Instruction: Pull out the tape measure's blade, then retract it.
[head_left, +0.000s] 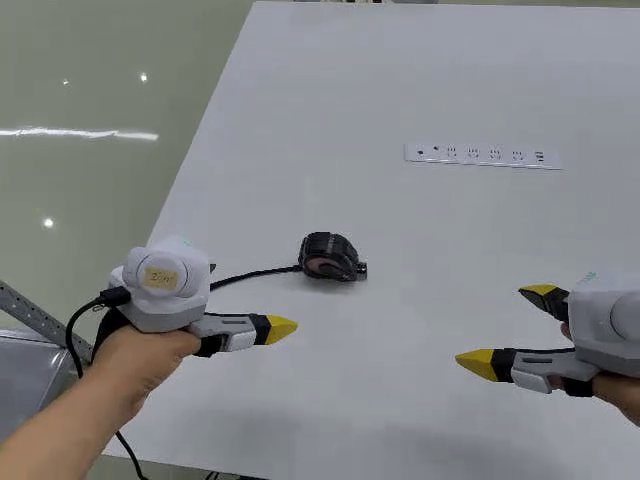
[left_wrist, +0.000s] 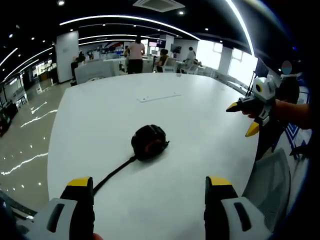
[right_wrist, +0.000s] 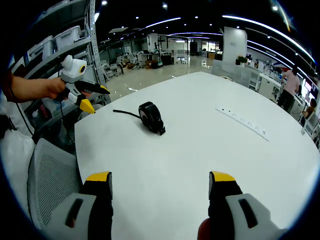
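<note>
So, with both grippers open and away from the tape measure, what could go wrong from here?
The tape measure lies loose on the table; if the left gripper does not clamp it, pulling may drag the case. The blade's hook looks small, so the right gripper might slip off. The black strap could snag a jaw.

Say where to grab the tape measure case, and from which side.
Probably clamp the tape measure case across its two flat faces, coming from the cord end with the left gripper; the blade mouth faces the other way, toward the right gripper.
</note>
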